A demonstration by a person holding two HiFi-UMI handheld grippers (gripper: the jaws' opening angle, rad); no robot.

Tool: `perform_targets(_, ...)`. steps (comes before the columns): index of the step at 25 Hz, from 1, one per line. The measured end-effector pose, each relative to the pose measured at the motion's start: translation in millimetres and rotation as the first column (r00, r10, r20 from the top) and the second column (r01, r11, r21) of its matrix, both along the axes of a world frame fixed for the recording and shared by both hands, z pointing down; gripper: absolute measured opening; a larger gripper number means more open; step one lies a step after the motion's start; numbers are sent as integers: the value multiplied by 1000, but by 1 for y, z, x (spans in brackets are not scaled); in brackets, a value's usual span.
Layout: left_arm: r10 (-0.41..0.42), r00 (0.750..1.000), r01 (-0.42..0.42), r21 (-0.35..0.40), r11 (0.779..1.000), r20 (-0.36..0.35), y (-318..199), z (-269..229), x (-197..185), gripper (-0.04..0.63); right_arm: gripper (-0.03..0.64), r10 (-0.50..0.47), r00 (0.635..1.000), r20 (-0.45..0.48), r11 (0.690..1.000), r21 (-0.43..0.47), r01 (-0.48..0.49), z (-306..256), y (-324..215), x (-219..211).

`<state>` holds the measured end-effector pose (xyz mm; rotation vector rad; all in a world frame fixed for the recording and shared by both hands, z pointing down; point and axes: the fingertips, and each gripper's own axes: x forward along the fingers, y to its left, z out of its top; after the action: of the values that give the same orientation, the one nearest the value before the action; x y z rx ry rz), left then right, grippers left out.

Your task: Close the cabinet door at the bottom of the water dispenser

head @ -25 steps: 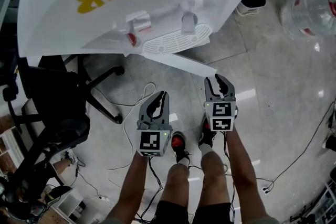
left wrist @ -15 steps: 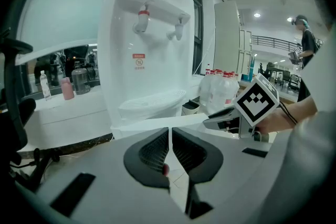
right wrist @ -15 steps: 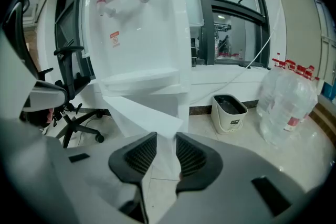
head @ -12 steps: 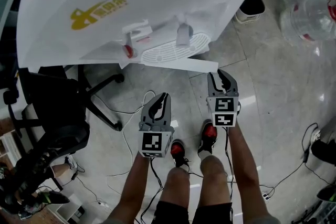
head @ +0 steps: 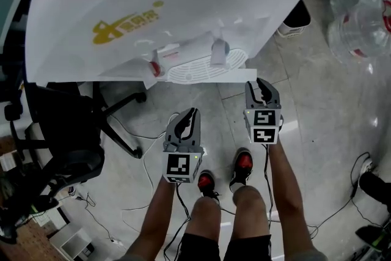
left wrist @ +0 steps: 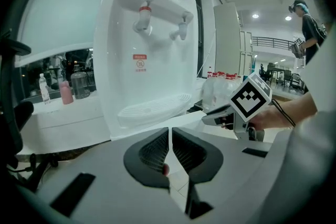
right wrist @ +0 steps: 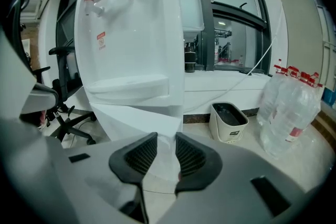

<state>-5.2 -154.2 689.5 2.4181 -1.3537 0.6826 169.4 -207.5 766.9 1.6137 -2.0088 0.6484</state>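
Note:
The white water dispenser point(head: 183, 3) fills the top of the head view. Its bottom cabinet door point(head: 201, 74) stands open and shows as a thin white edge swung out towards me. My right gripper point(head: 261, 90) sits just below the door's free end, its jaws a little apart with nothing pressed between them. In the right gripper view the door point(right wrist: 147, 123) slants down right in front of the right gripper point(right wrist: 167, 136). My left gripper point(head: 186, 122) hangs lower and further back, shut and empty. The left gripper point(left wrist: 170, 131) faces the dispenser point(left wrist: 152, 44).
A black office chair point(head: 73, 125) stands at the left of the dispenser. A small bin point(right wrist: 228, 122) and large water bottles point(right wrist: 289, 113) stand at the right by the wall. Cables point(head: 153, 156) trail over the tiled floor near my red shoes point(head: 208, 181).
Both grippers have moved forward towards the dispenser. The right one now sits just below the door's free end, and the dispenser looms closer.

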Motion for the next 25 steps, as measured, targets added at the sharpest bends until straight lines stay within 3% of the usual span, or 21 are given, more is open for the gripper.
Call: perform_targets(25, -43, 999, 44, 60, 997, -6, -18, 3, -13, 40, 101, -9, 1000, -28, 997, 70, 11, 2, -55, 9)
